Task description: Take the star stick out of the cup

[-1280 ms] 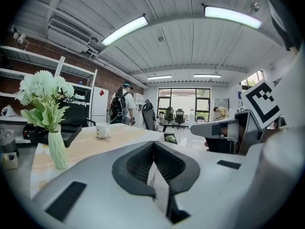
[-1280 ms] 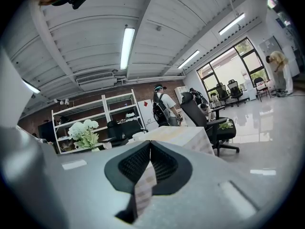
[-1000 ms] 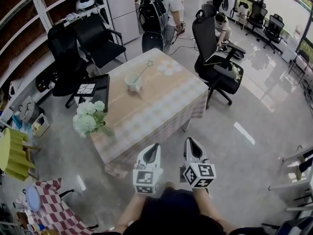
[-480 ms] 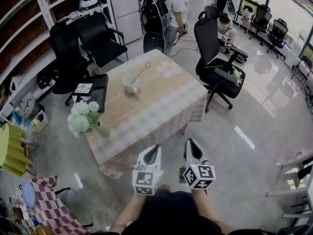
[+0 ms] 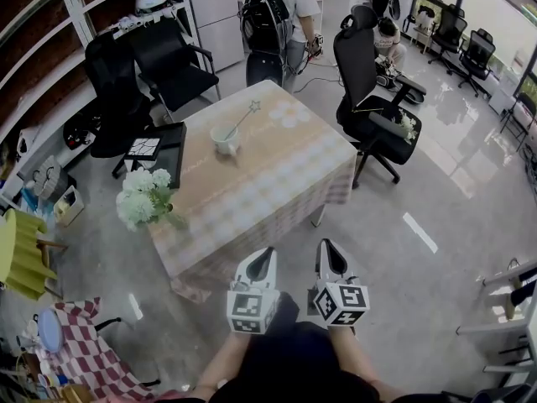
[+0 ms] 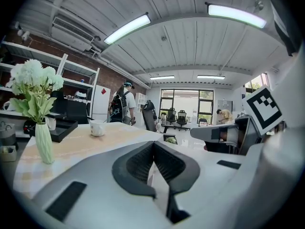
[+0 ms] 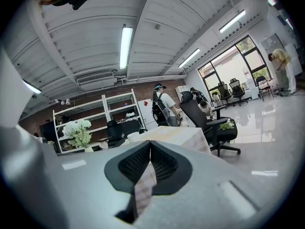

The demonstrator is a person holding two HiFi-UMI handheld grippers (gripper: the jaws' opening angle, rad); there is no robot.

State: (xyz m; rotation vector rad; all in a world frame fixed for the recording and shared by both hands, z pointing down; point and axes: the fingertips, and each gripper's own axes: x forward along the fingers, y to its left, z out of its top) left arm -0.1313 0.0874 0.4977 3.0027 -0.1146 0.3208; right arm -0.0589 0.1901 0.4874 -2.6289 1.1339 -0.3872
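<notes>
Left gripper (image 5: 266, 252) and right gripper (image 5: 325, 244), jaws pressed together on nothing, side by side short of table (image 5: 277, 179); star stick (image 5: 245, 121) leaning in cup (image 5: 226, 139), well apart from both.

The left white plastic two-jaw gripper (image 5: 268, 251) and the right white plastic two-jaw gripper (image 5: 324, 242) are held side by side, near each other, pointing forward and only slightly downward. Each one's black ribbed pads (image 6: 141, 163) meet tip to tip, with nothing between the fingers. Behind the fingers sit the black-and-white marker cubes (image 5: 252, 312), and behind those the two forearms (image 5: 222, 361) angle back toward the person's torso.
</notes>
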